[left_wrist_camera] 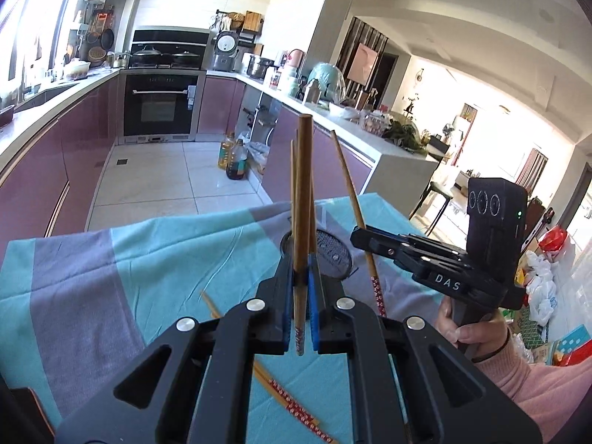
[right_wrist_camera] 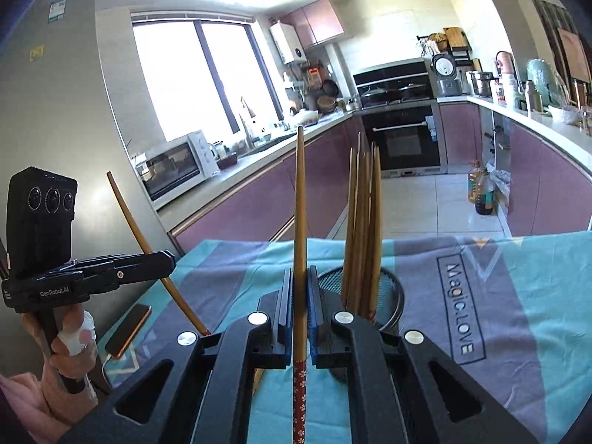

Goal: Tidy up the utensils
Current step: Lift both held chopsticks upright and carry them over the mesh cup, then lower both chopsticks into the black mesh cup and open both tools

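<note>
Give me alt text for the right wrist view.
The right gripper is shut on a chopstick above a teal and grey cloth. A mesh holder of chopsticks stands just right; the left gripper holds another chopstick.

Mesh holder (left_wrist_camera: 335,255) mostly hidden behind left hand-held gripper (left_wrist_camera: 301,277); loose chopsticks (left_wrist_camera: 292,403) cut off by frame edge.

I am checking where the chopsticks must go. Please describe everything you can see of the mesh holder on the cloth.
The mesh holder is a round, dark cup of what looks like perforated metal, with a smooth rim. It stands upright on the teal and grey cloth, just beyond the right gripper. Several brown chopsticks stand in it, thin ends up, leaning together. Its base is hidden behind the gripper. Nothing else seems to touch it.
</note>
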The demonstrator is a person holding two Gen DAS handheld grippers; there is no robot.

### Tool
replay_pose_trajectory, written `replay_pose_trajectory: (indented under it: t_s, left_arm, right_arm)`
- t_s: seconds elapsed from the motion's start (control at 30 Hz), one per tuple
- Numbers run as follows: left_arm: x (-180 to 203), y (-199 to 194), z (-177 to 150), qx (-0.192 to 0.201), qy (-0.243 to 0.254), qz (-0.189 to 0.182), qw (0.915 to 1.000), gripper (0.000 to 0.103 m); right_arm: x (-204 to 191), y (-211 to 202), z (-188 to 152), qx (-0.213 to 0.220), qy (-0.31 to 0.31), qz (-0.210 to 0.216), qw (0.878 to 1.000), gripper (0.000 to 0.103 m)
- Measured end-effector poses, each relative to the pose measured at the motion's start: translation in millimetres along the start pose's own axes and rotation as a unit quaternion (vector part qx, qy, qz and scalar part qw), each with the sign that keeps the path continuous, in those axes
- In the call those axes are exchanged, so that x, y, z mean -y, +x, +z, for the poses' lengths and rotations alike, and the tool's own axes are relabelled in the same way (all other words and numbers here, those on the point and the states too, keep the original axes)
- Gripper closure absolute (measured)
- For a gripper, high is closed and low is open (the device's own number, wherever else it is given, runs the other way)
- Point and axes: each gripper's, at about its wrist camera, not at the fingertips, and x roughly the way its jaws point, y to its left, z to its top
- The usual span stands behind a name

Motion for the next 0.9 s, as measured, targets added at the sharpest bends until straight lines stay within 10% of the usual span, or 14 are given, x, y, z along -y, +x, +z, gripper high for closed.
replay_pose_trajectory:
  t_s: [0.5,0.9]
  left_arm:
    - [32.3,-2.3,65.4,0.075,0.03,-0.002,0.9967,0.095]
    - [35.9,59.3,57.7,0.014,0.041,0.027,0.9987,0.095]
  right_arm:
    - [7.6,16.2,48.4,0.079,-0.007,-0.037,0.996,0.097]
    - [14.5,48.7,37.1,0.074,-0.018,-0.083,0.994,0.097]
